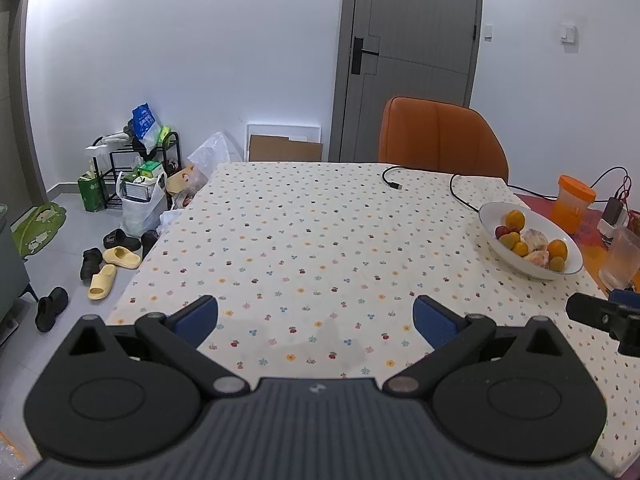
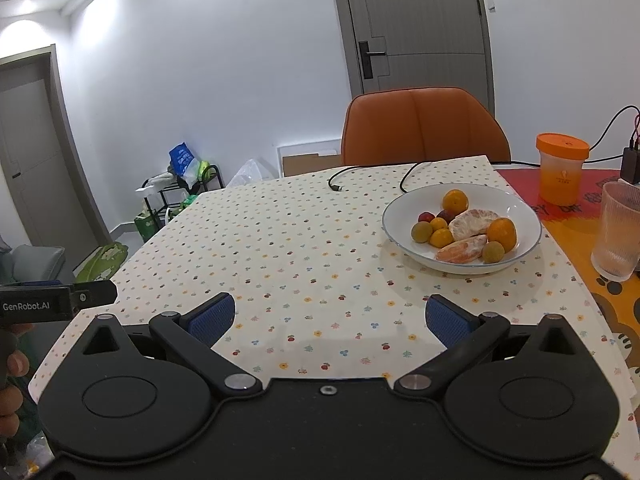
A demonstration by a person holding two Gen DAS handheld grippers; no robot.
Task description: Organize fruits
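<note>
A white bowl (image 2: 404, 204) (image 1: 490, 212) on the flower-print tablecloth holds oranges (image 2: 501, 233), peeled citrus pieces (image 2: 472, 222), small green fruits (image 2: 421, 233) and a dark red fruit (image 2: 425, 217). My right gripper (image 2: 330, 320) hovers open over the cloth, near and left of the bowl, with nothing between its blue pads. My left gripper (image 1: 316, 320) is open too, over the middle of the table, the bowl far to its right. The right gripper's edge (image 1: 600, 314) shows in the left wrist view.
An orange chair (image 2: 424, 128) stands at the table's far side. An orange-lidded cup (image 2: 562, 168), a ribbed glass (image 2: 618, 232) and chargers with cables (image 2: 630, 164) sit right of the bowl. A black cable (image 2: 348, 178) lies on the cloth. Shoes and bags (image 1: 120, 240) litter the floor at left.
</note>
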